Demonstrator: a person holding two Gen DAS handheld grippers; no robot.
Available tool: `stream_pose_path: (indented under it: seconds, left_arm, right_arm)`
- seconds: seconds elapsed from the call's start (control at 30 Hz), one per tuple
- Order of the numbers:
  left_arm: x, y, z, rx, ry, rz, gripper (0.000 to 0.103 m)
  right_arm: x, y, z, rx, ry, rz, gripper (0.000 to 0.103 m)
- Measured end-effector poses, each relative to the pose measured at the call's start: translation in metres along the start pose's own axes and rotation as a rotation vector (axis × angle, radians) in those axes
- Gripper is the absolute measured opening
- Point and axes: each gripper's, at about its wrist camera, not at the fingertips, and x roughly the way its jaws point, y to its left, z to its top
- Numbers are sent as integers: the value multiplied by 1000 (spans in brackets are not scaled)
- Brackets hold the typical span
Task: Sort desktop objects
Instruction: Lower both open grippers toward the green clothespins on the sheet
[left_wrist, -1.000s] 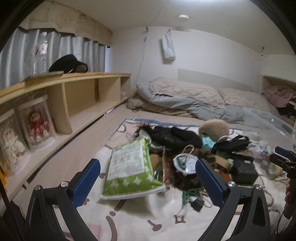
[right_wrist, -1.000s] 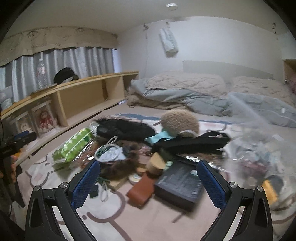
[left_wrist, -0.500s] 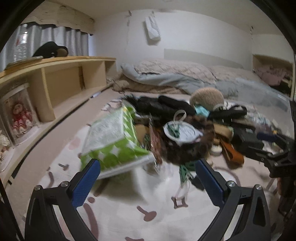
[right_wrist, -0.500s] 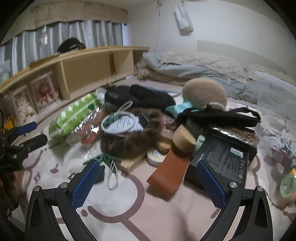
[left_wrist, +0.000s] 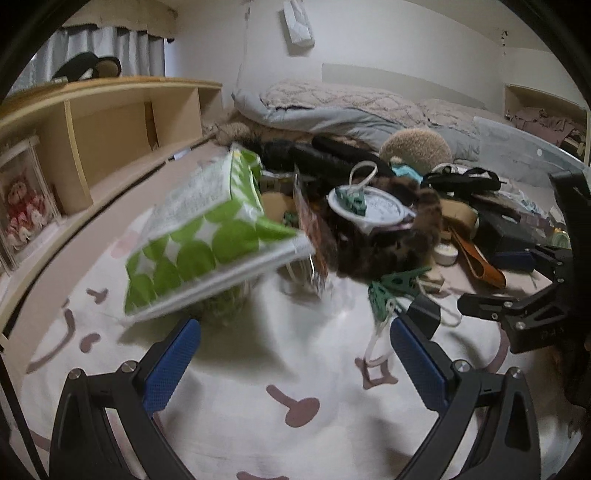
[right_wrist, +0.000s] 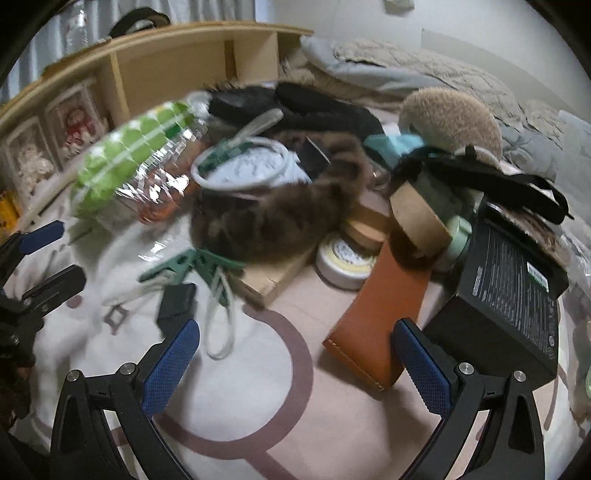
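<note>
A heap of loose objects lies on a patterned rug (left_wrist: 295, 373). A green-and-white packet (left_wrist: 207, 236) leans at its left, just beyond my open, empty left gripper (left_wrist: 293, 332). Green clips (left_wrist: 391, 288) on a white cord, a brown fur piece (left_wrist: 388, 243) and a white round lid (left_wrist: 373, 206) sit mid-heap. In the right wrist view my open right gripper (right_wrist: 295, 332) hovers low before a tan leather case (right_wrist: 380, 314), a black box (right_wrist: 509, 291), a round tin (right_wrist: 343, 258) and the clips (right_wrist: 192, 262). Each gripper shows in the other's view: right (left_wrist: 487, 282), left (right_wrist: 55, 254).
A long wooden shelf (left_wrist: 110, 122) with framed dolls (left_wrist: 22, 206) runs along the left. Bedding (left_wrist: 332, 107) is piled behind the heap, with a hedgehog plush (right_wrist: 450, 118) and a black strap (right_wrist: 498, 177) at the back. Bare rug lies under both grippers.
Both grippers have come forward and down toward the heap, which now fills more of each view. Both stay open and hold nothing.
</note>
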Motion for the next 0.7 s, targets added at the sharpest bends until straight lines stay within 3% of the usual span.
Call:
stream_pose_path:
  seconds: [0.27, 0.7]
  left_arm:
    - [16, 2, -10, -16, 47, -33, 103]
    - [22, 2, -16, -19, 77, -44, 103]
  right_arm:
    - [19, -11, -9, 44, 93, -54, 103]
    - [-3, -19, -38, -9, 87, -36, 103]
